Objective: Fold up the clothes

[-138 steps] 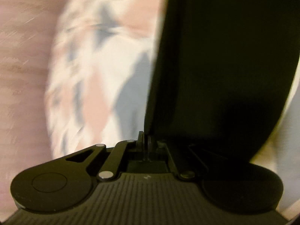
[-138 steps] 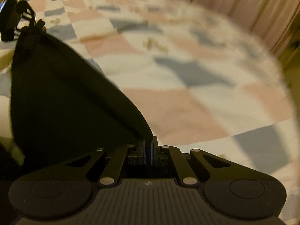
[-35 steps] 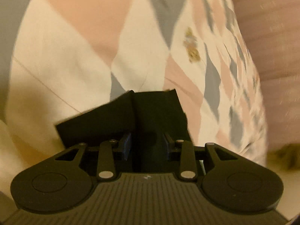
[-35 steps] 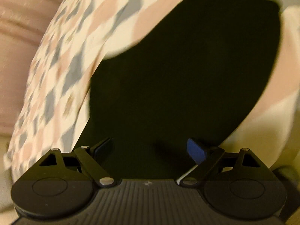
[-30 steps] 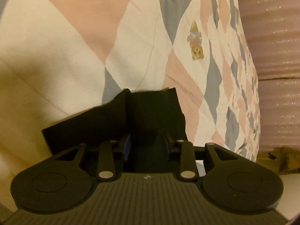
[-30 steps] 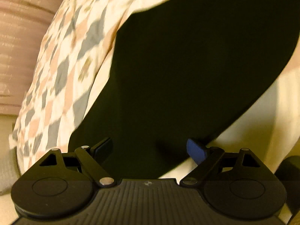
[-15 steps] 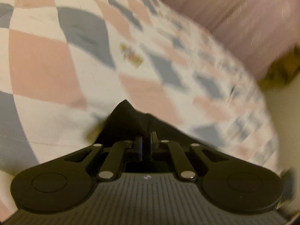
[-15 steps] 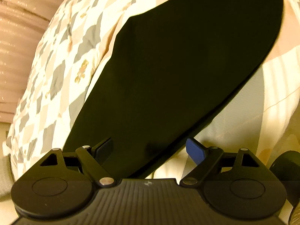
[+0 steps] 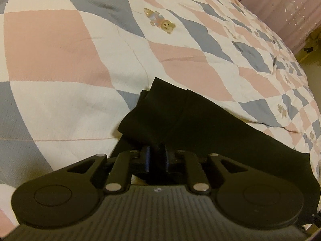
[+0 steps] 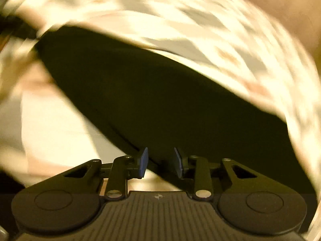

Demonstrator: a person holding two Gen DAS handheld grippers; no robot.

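garment: black cloth (image 9: 210, 124), lying on the bed quilt; folded corner bunched & lifted at L gripper, rest runs off to the right; in R wrist view it's a long dark band (image 10: 152, 100) across frame
L gripper (image 9: 156, 156): jaws narrow, pinched on a fold of the black cloth
R gripper (image 10: 160, 160): jaws part open, blue pads (image 10: 143, 161) apart, straddling the cloth's near edge, not clamped
quilt (image 9: 60, 60): pink/grey/white diamond patchwork w/ teddy bear print (image 9: 159, 21); heavily blurred in R view
bkgd: pink curtain (image 9: 280, 6) behind far edge of bed
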